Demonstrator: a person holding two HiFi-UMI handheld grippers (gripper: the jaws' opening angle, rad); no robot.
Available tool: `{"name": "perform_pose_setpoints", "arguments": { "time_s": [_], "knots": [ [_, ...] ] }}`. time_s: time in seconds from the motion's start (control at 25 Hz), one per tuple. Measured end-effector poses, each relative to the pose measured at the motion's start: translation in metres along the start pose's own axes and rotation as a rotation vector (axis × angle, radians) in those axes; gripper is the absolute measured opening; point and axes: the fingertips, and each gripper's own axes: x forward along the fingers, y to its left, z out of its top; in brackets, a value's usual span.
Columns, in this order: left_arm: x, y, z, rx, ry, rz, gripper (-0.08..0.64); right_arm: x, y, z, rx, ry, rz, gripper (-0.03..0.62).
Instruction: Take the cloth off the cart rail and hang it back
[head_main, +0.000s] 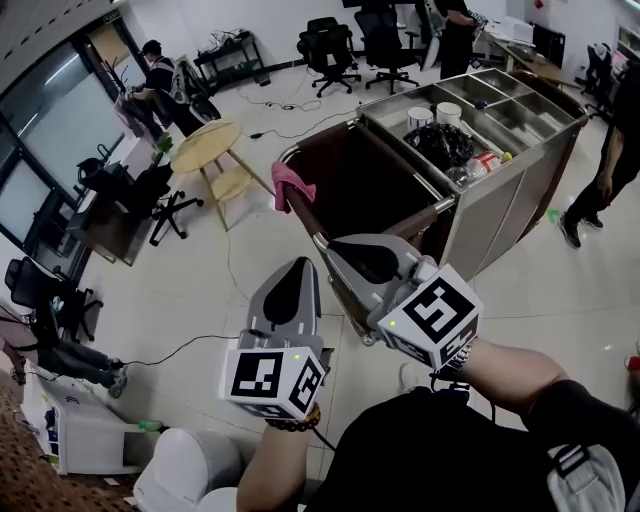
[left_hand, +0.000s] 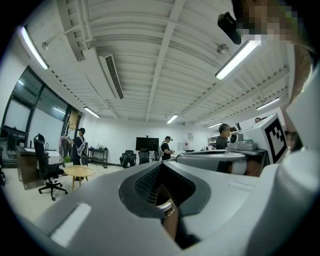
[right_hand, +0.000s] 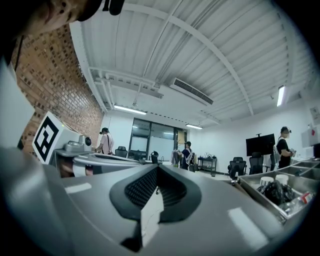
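A pink cloth (head_main: 291, 187) hangs over the near end rail (head_main: 318, 238) of a steel service cart (head_main: 500, 190). Both grippers are held low in front of me, short of the cart. My left gripper (head_main: 302, 264) points toward the floor left of the rail, its jaws together with nothing between them (left_hand: 162, 192). My right gripper (head_main: 326, 246) reaches just under the rail, a short way below the cloth, and is also shut and empty (right_hand: 156, 192). Neither touches the cloth. The cloth does not show in either gripper view.
The cart top holds steel trays with white cups (head_main: 434, 114) and a black bag (head_main: 444, 146). A round wooden table (head_main: 207, 146) stands left of the cart, with office chairs (head_main: 330, 50) beyond it. A person (head_main: 608, 150) stands right of the cart. A white bin (head_main: 186, 466) sits at lower left.
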Motion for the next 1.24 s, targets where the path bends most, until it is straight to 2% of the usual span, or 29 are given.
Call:
{"name": "perform_pose_setpoints", "arguments": {
  "time_s": [0.4, 0.52, 0.56, 0.68, 1.24],
  "knots": [
    [-0.016, -0.019, 0.001, -0.016, 0.003, -0.019, 0.002, -0.02, 0.016, 0.005, -0.009, 0.016, -0.03, -0.002],
    [-0.018, -0.023, 0.004, -0.012, -0.003, -0.023, 0.003, -0.026, 0.025, 0.007, 0.065, 0.055, -0.037, -0.002],
    [-0.019, -0.025, 0.005, -0.01, -0.005, -0.022, 0.003, -0.028, 0.026, 0.007, 0.063, 0.055, -0.034, -0.002],
    [-0.019, -0.029, 0.009, -0.012, -0.003, -0.011, 0.003, -0.03, 0.022, 0.012, -0.019, 0.016, -0.01, -0.002],
    [-0.001, -0.037, 0.007, -0.006, -0.003, 0.019, 0.003, -0.036, 0.004, 0.01, -0.025, 0.014, 0.027, -0.002]
  ]
}}
